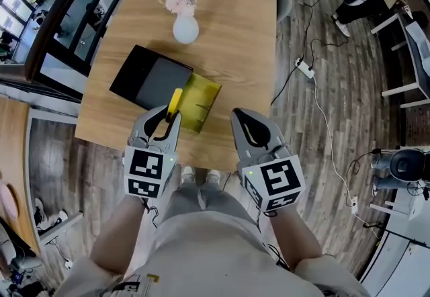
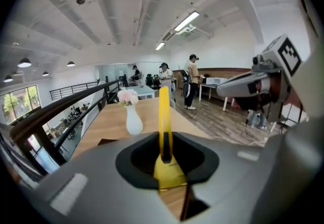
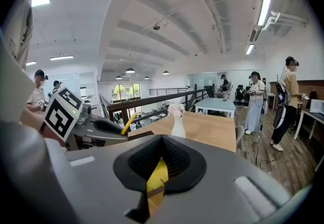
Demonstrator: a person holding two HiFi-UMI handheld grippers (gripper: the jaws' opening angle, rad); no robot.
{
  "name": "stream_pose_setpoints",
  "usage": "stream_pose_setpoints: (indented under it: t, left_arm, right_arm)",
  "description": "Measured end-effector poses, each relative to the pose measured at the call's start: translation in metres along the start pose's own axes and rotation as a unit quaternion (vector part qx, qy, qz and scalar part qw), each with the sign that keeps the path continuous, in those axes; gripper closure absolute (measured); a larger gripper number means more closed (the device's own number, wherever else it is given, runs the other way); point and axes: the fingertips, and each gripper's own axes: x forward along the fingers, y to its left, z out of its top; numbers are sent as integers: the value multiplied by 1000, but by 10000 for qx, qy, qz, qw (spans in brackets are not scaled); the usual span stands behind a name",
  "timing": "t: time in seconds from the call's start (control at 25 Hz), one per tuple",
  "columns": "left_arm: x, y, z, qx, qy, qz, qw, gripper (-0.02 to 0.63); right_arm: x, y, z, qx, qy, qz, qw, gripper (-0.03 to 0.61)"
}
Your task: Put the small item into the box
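My left gripper (image 1: 171, 114) is shut on a thin yellow strip (image 1: 175, 99), which sticks out past the jaw tips; in the left gripper view the strip (image 2: 164, 109) stands upright between the jaws. Just ahead of it on the wooden table (image 1: 235, 33) lie a flat black box (image 1: 149, 78) and, touching its right side, a translucent yellow container (image 1: 201, 101). My right gripper (image 1: 244, 116) hovers at the table's near edge, to the right of the yellow container, jaws together with nothing in them. The right gripper view shows the left gripper (image 3: 114, 127) with the strip (image 3: 127, 121).
A white vase (image 1: 185, 27) with pale pink flowers stands behind the black box, mid-table. A railing runs along the table's left side. A white power strip (image 1: 306, 68) and cable lie on the plank floor to the right. People stand far back in the room.
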Motion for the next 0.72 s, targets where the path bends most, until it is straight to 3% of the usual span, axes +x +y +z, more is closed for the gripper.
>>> stream_pose_setpoints:
  t: [0.24,0.52,0.72]
  left_arm:
    - [52,-12,-58,-281,750,-388,9960,543]
    - [94,-19,-85,-298,1100,-609,9916,543]
    - [121,-21,-105,-246,1417,-642,9875,542]
  right_arm:
    - [18,-6,-20,105,257,141,9995,578]
    - [41,-15,-51,218,584,193,9979,578]
    - [58,-22,-74,752,754,230,9941,578]
